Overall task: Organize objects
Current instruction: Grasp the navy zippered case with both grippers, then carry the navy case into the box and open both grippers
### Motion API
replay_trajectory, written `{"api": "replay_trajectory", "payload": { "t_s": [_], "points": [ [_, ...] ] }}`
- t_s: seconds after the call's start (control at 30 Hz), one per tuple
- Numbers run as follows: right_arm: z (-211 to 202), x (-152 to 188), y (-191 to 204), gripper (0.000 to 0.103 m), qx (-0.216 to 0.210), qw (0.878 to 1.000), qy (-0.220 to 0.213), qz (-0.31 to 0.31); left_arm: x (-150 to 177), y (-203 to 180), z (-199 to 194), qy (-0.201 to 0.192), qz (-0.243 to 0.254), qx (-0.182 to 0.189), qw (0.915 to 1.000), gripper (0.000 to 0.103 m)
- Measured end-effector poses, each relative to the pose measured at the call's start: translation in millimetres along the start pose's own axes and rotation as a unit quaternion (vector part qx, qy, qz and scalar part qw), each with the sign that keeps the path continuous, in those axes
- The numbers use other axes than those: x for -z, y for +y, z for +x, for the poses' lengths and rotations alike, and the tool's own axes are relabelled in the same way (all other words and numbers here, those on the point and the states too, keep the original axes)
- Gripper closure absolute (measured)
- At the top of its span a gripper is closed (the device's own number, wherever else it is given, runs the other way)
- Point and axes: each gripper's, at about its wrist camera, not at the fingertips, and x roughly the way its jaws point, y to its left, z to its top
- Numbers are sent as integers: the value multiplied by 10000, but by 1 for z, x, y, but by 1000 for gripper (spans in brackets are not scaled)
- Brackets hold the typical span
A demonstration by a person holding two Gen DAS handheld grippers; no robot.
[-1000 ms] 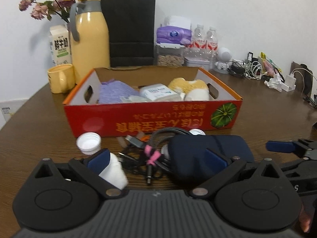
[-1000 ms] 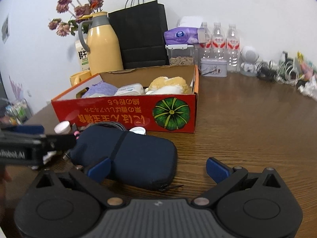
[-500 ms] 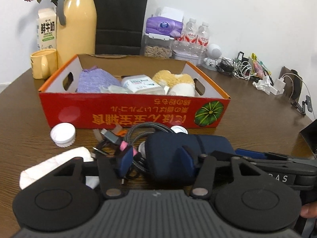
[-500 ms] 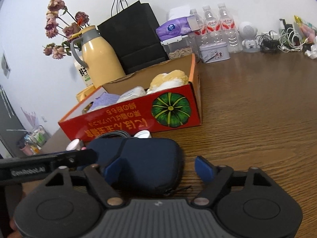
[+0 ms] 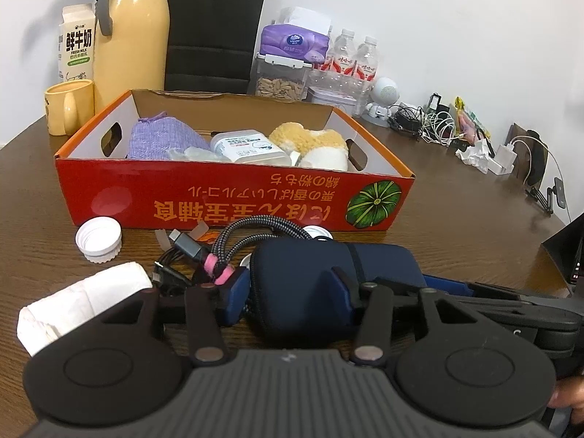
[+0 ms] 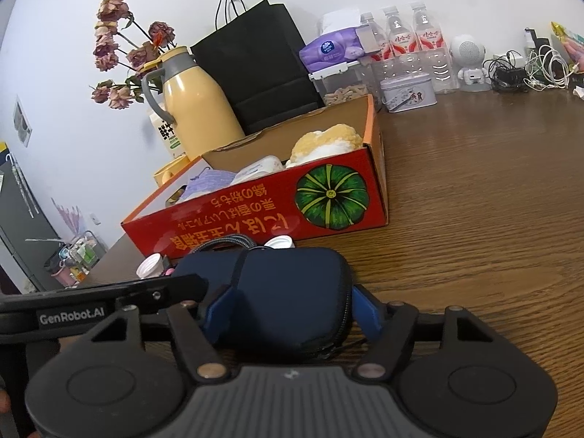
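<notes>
One navy pouch (image 5: 314, 284) between two hand-held grippers

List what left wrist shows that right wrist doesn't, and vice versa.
Left wrist only: white paper roll beside the left gripper, whose jaws have just been closing on the navy pouch; full cable bundle.
Right wrist only: right gripper clamping the pouch, jaws just closing; patterned tin.
Both: red box, yellow thermos, black bag.

Both wrist views low, facing box (image 5: 233, 197)
</notes>
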Motion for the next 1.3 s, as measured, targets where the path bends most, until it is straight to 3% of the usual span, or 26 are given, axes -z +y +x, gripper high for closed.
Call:
{"api": "replay_trajectory", "payload": {
  "t_s": [0.17, 0.33, 0.63, 1.0, 1.3],
  "points": [
    [0, 0, 0, 36, 7, 10000, -4, -3, 1, 0, 0, -9, -4, -10, 10000, 54],
    [-4, 1, 1, 44, 83, 9999, -134, 31, 1, -2, -2, -3, -14, -28, 10000, 54],
    [-11, 4, 12, 46, 176, 9991, -355, -140, 0, -2, -8, -97, -97, -81, 9999, 54],
    [-19, -9, 40, 54, 157, 9966, -775, -246, -19, 6, -31, -637, -213, -252, 9974, 54],
    [-12, -53, 67, 54, 231, 9917, -1128, -580, -59, 15, -36, -1137, -215, -349, 9927, 54]
  ]
}}
